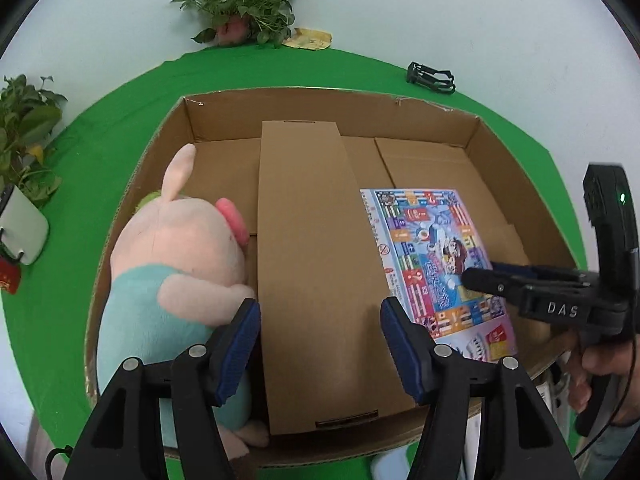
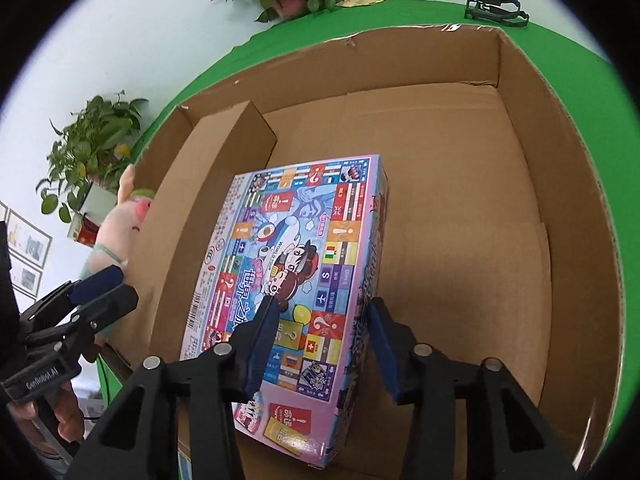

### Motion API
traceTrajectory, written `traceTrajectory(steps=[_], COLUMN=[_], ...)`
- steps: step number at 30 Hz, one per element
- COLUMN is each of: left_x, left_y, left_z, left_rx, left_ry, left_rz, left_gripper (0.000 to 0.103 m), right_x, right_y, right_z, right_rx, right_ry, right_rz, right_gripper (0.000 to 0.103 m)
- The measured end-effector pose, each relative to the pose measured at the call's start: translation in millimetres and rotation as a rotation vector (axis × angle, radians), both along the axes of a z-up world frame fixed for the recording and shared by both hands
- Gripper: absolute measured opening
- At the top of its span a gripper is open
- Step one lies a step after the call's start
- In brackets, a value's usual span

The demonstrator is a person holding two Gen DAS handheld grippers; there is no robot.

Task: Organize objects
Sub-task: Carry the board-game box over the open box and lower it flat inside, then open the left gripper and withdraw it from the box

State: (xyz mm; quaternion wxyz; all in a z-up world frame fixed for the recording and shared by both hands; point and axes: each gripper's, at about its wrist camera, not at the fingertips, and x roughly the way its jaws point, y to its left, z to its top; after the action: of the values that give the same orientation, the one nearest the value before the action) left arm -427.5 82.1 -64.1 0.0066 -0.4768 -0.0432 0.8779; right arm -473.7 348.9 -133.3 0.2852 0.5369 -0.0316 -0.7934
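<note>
Board game box [image 2: 296, 280] is lying lengthwise away from the right gripper [image 2: 320, 344], whose jaws are pinching its near right edge, left gripper [image 1: 320, 344] gaping.

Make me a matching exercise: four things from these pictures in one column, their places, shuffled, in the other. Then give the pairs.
Things
1. plush pig
2. board game box
3. long cardboard box
4. black clip

Places
A. on the green cloth behind the big carton
B. down the middle of the carton
C. in the carton's left part
D. between the right gripper's fingers, in the carton's right part

Pairs: 1-C, 2-D, 3-B, 4-A
</note>
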Motion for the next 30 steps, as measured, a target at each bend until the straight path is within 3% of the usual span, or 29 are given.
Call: traceTrajectory(steps=[12, 16, 18, 19, 20, 22, 23, 27, 30], left_x=[11, 13, 22, 28, 34, 49, 56, 88, 102], left_y=[3, 0, -1, 1, 3, 8, 11, 21, 27], left_z=[-8, -4, 5, 12, 18, 31, 38, 58, 67], left_rx=[0.009, 0.044, 0.048, 0.03, 0.009, -0.036, -0.056, -0.07, -0.051], left_ry=[-0.022, 0.0, 0.058, 0.101, 0.138, 0.223, 0.266, 0.415, 0.443], left_rz=[0.005, 0.001, -0.006, -0.006, -0.005, 0.003, 0.013, 0.039, 0.035], left_gripper=[0.063, 0.063, 0.065, 0.067, 0.074, 0.089, 0.099, 0.103, 0.103], right_x=[5, 6, 9, 13, 19, 35, 44, 83, 105], right_y=[-5, -7, -5, -5, -3, 0, 3, 19, 30], right_z=[0, 2, 5, 8, 15, 28, 36, 63, 74], right_rx=[0.058, 0.07, 0.066, 0.08, 0.101, 0.149, 0.169, 0.189, 0.187], right_ry=[0.035, 0.049, 0.068, 0.093, 0.146, 0.251, 0.305, 0.454, 0.494], right_rz=[0.006, 0.014, 0.004, -0.004, -0.015, -0.037, -0.047, -0.089, -0.108], right_gripper=[0.053, 0.055, 0.063, 0.076, 0.086, 0.092, 0.102, 0.102, 0.102])
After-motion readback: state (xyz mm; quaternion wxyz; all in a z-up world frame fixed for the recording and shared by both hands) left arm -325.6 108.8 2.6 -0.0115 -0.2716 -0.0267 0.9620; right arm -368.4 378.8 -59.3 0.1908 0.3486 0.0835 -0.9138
